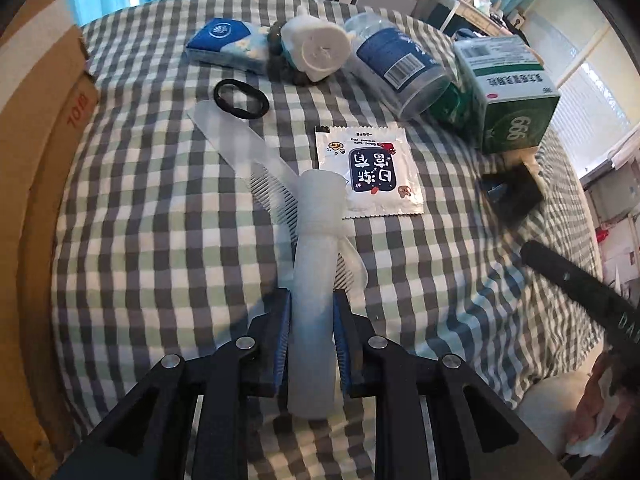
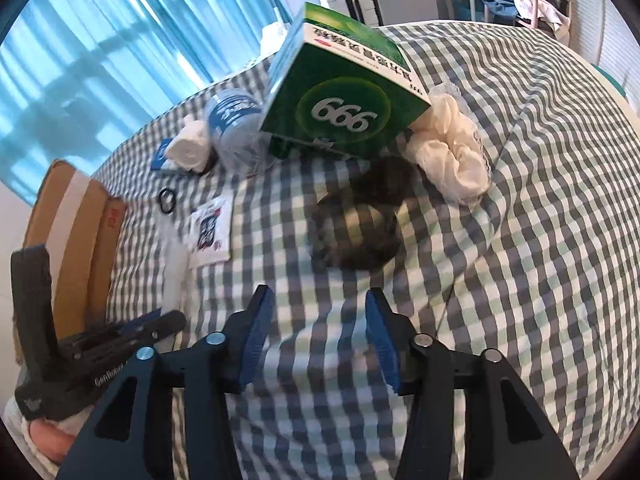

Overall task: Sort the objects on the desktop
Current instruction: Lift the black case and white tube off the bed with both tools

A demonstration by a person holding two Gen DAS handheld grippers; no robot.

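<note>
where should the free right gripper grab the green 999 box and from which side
Grip the green 999 box across its narrow white-labelled upper end, coming from above and the near side. It sits tilted, propped on the clear bottle and the cream scrunchie, so its lower edges are crowded. The right gripper is open.

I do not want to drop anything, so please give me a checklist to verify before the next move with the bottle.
1. Left gripper shut on the bottle: ok, both fingers press its sides.
2. Bottle held straight along the fingers: ok.
3. Bottle free of the comb: cannot tell; it crosses over the comb, contact is unclear.
4. Sachet out of the way: cannot tell; the bottle's far end overlaps its corner in the left view.
5. Right gripper free: ok, open and holding nothing.
6. Green box stable: not ok; it sits tilted, leaning among other items.
</note>
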